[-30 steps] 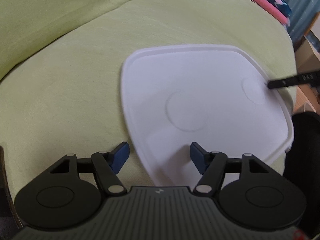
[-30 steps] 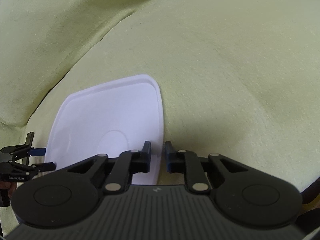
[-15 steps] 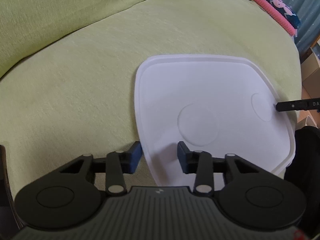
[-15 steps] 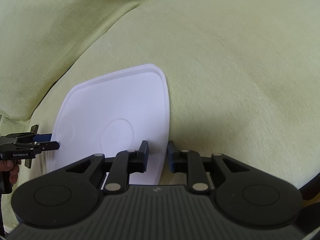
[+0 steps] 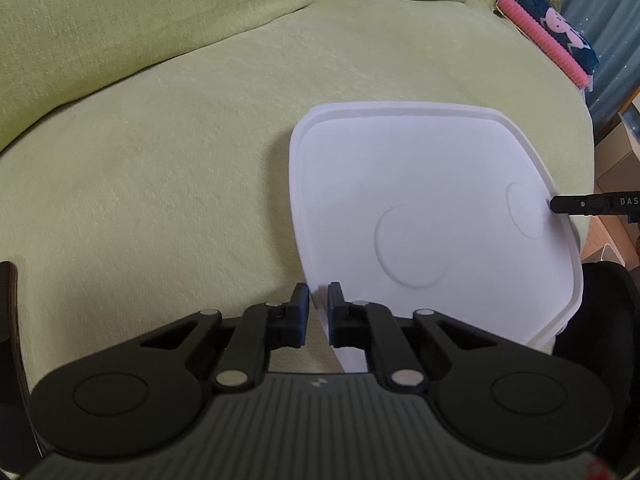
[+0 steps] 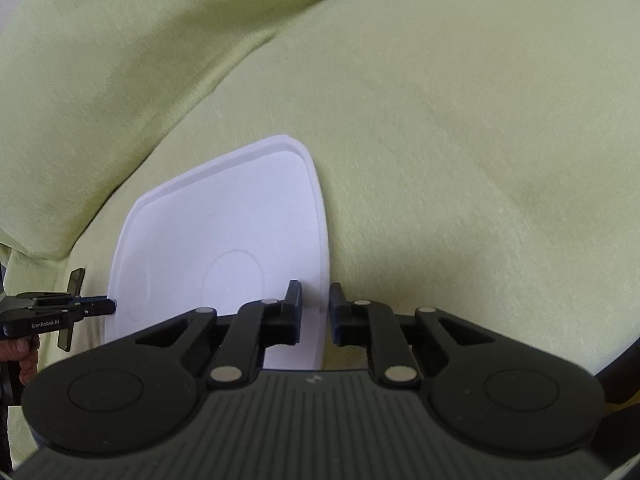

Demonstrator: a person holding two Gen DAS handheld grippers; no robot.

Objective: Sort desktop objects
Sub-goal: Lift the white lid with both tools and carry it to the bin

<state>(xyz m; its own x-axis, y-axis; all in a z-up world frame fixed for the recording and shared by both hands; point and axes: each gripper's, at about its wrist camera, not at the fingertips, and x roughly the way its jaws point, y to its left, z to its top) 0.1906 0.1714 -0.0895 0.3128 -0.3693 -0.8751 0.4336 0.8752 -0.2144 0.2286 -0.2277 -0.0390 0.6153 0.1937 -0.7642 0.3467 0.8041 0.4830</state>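
A flat white plastic lid [image 5: 420, 200] with a round embossed circle lies over a yellow-green cushion [image 5: 160, 160]. My left gripper [image 5: 318, 312] is shut on the lid's near left edge. The right gripper's fingertips [image 5: 560, 204] show at the lid's far right edge in the left wrist view. In the right wrist view the lid [image 6: 224, 232] lies ahead to the left, and my right gripper [image 6: 314, 312] is shut on its near right edge. The left gripper [image 6: 96, 306] shows there on the lid's far left edge.
The yellow-green sofa cover [image 6: 460, 140] fills most of both views, with its backrest fold [image 6: 120, 80] behind. A pink and dark blue pouch [image 5: 548, 36] lies at the cushion's far right. Wooden furniture [image 5: 616, 152] stands past the right edge.
My left gripper's jaws have closed from wide open onto the lid's left edge. My right gripper has kept its hold on the other edge, and the lid has shifted a little.
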